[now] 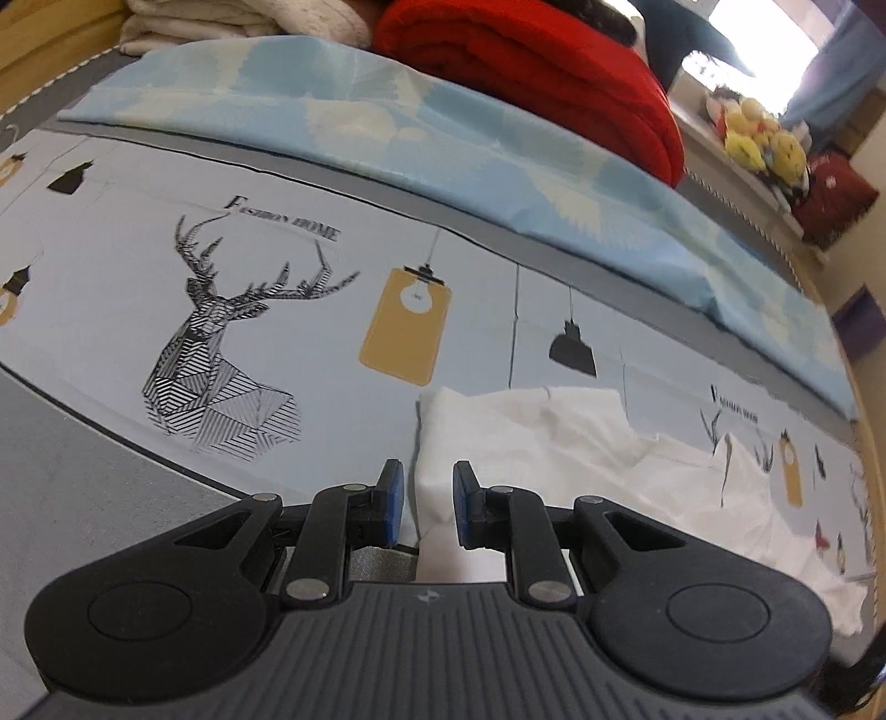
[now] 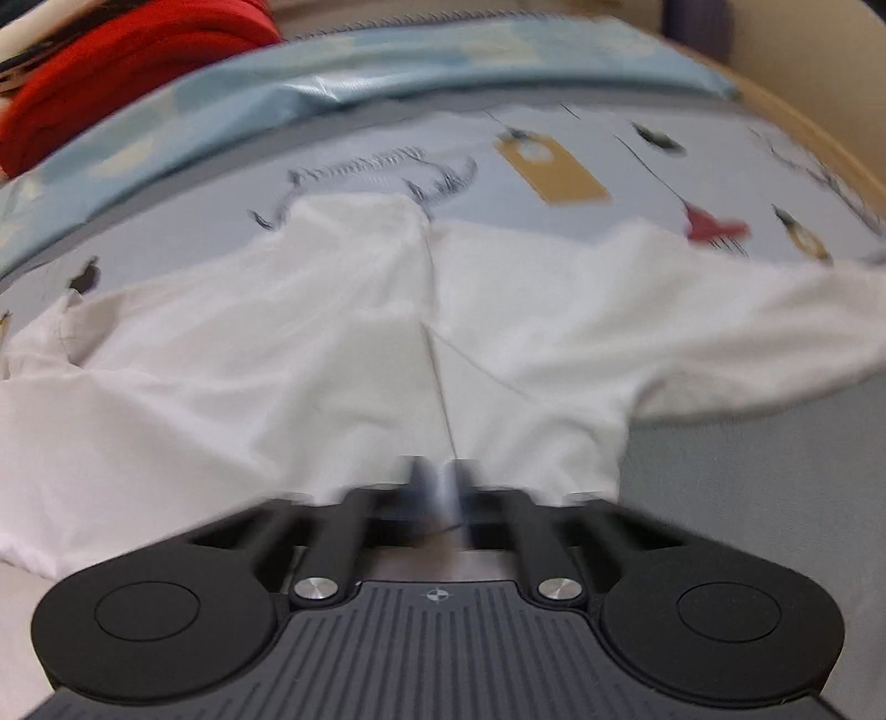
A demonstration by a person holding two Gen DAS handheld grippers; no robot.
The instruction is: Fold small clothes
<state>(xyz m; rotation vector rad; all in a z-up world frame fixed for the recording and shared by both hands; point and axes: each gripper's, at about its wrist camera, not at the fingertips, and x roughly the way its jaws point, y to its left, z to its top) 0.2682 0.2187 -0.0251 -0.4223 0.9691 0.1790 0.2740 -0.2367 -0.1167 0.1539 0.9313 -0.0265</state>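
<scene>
Left wrist view: my left gripper (image 1: 425, 501) stands with its jaws parted, straddling the near corner of the one white garment (image 1: 559, 437), not yet pinched. The garment lies on the bedsheet (image 1: 310, 338), just right of the printed deer (image 1: 221, 343) and just below the yellow lamp print (image 1: 407, 327). Behind the deer I count one blue cloth (image 1: 421, 127), one red blanket (image 1: 548, 66) and one cream blanket (image 1: 232, 22).

Right wrist view: blurred by motion. My right gripper (image 2: 437, 487) appears nearly closed at the garment's (image 2: 343, 332) near edge; whether it pinches cloth I cannot tell. The garment spreads wide and rumpled, with one long crease up its middle.

Judgement: folding is at an early stage; no neat fold shows, and squaring remains.
</scene>
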